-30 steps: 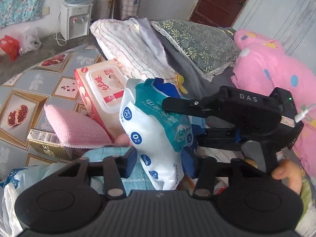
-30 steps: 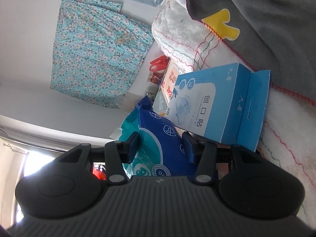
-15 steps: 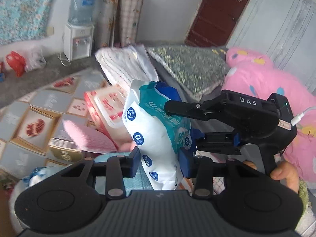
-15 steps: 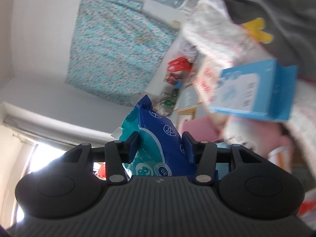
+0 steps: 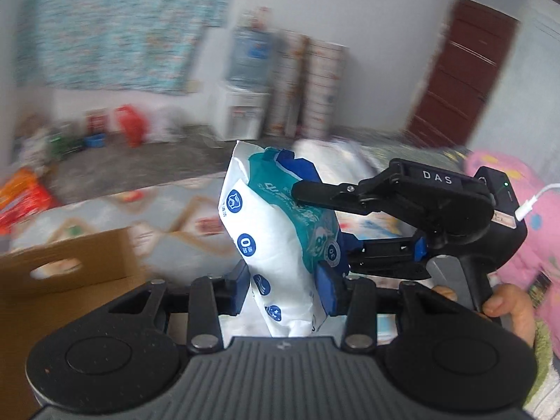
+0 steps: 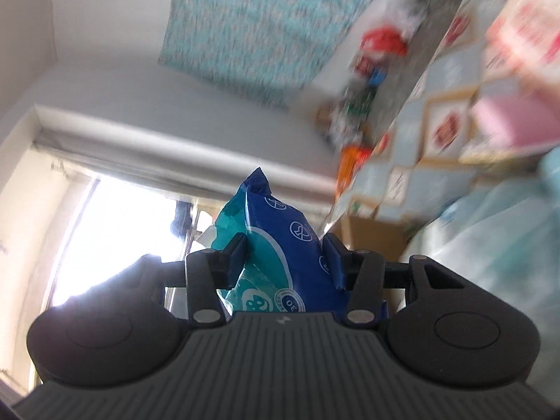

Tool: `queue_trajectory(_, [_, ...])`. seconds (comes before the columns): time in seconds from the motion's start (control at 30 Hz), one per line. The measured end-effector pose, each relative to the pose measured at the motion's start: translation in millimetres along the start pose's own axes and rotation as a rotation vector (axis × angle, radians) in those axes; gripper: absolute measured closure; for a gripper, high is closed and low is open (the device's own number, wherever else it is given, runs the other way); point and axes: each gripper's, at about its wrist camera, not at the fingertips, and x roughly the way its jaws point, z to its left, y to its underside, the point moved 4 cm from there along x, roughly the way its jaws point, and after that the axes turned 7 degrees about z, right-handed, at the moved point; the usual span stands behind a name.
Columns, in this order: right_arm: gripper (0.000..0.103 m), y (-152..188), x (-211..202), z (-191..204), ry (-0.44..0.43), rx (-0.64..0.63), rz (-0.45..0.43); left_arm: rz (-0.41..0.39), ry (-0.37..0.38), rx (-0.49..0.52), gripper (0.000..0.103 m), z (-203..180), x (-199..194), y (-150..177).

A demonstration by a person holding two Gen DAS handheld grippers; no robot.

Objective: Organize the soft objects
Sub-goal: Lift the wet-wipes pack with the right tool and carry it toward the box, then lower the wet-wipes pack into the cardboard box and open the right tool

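Gripping one tissue pack, both claws, left claw and right claw, above patterned floor.

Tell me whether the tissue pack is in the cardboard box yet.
Out. The tissue pack hangs clamped in both grippers; the cardboard box sits apart at lower left.

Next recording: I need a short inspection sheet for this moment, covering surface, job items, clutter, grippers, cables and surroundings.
Surface: patterned cloth, blurred.
Job's things: soft wipes pack, held off the surface by both grippers.
Clutter: cardboard box lower left; pink bedding right; bags on floor.
Grippers: left hand-held gripper shut on the pack; right hand-held gripper shut on it too.
Cables: white cable plugged into the right unit.
Surroundings: water dispenser, brown door, floral curtain.
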Motion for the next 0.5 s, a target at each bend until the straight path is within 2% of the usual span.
queue_trajectory(0.1, [0.056,16.6,62.6,14.9,0.002,0.016,0.097,0.001,-0.077,-0.091,0.061,48.9,-18.8,12.9])
queue_trajectory(0.27, [0.056,46.9,159.6,17.3,0.060,0.058,0.225,0.044,-0.167,-0.241,0.060,129.8,-29.3,29.4])
queue_trajectory(0.37, [0.056,61.0,202.5,11.2,0.113,0.098,0.270,0.072,-0.186,-0.315,0.060,168.8,-26.4,34.2])
queue_trajectory(0.5, [0.055,75.6,242.5,4.5,0.190,0.143,0.282,0.094,-0.209,-0.381,0.059,211.0,-16.5,38.4])
